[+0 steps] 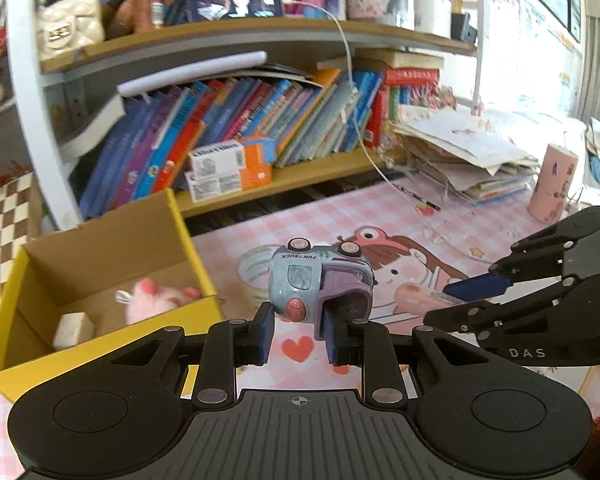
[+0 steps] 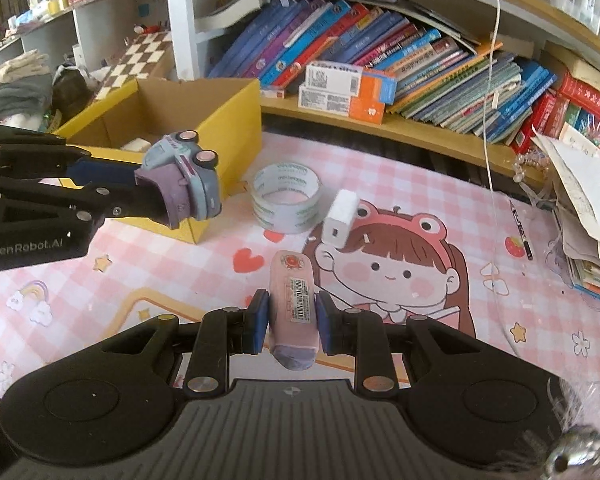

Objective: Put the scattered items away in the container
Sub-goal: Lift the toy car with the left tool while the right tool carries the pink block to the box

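Note:
My left gripper (image 1: 300,330) is shut on a blue-grey toy truck (image 1: 320,286), held upside down above the pink desk mat; the truck also shows in the right wrist view (image 2: 184,176), just in front of the yellow cardboard box (image 2: 220,120). The box (image 1: 180,224) holds a pink plush (image 1: 152,298) and a white block (image 1: 74,328). My right gripper (image 2: 291,322) is shut on a pink tube (image 2: 294,300) with a barcode label, low over the mat. A roll of clear tape (image 2: 286,196) and a white charger (image 2: 342,216) lie on the mat.
A bookshelf (image 2: 400,128) full of books runs along the back of the desk. A paper stack (image 1: 464,156) and a pink cup (image 1: 554,182) stand at the right. A white cable (image 2: 490,120) hangs from the shelf to the mat. A pencil (image 2: 522,232) lies near the papers.

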A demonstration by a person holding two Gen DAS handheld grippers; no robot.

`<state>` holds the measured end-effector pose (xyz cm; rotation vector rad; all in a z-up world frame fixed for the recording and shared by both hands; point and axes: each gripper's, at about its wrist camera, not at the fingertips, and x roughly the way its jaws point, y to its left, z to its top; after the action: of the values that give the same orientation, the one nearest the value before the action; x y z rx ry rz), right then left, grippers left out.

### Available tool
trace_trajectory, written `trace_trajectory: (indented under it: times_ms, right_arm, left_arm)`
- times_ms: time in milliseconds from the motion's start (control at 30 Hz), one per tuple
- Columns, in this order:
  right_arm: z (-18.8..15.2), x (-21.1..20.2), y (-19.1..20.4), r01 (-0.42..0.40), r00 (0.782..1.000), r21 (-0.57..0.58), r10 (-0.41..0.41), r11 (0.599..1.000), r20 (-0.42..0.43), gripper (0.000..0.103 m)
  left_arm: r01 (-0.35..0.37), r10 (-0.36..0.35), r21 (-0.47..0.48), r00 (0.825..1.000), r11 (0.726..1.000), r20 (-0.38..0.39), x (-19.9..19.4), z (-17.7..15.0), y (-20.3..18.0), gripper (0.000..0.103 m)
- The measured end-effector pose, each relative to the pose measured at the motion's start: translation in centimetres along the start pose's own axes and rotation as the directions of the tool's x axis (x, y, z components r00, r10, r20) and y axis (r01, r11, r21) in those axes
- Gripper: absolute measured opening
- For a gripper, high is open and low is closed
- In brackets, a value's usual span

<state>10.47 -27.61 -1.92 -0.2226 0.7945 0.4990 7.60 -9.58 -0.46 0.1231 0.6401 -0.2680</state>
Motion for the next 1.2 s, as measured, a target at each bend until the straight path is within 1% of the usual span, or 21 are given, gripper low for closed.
trace_trajectory:
  times_ms: [233,633,900,1200]
  right_arm:
    - [1.6,-0.9,2.7,-0.010,0.998,0.009,0.010,1.000,0.054,0.024]
    - [6.3,-1.3,9.3,-0.051,0.985,-0.082,0.063,0.995,0.163,0.024]
    - [9.8,-0.8,12.3,-0.048,0.977,-0.141,0.076,0.989,0.199,0.024]
    - [13.4,1.1,14.6,-0.040,0.974,-0.186,0.081,0.982,0.214,0.024]
  left_arm:
    - [-0.033,0.034,-0.021,0.999,0.999,0.029,-2.7,-0.4,2.8,0.024]
    - [-0.112,0.115,-0.049,0.991,0.993,0.074,-6.1,-0.7,9.0,0.024]
    - [-0.129,0.135,-0.070,0.986,0.989,0.098,-6.6,-0.4,12.3,0.024]
    - [-0.147,0.160,-0.116,0.981,0.982,0.113,-5.5,0.0,15.8,0.024]
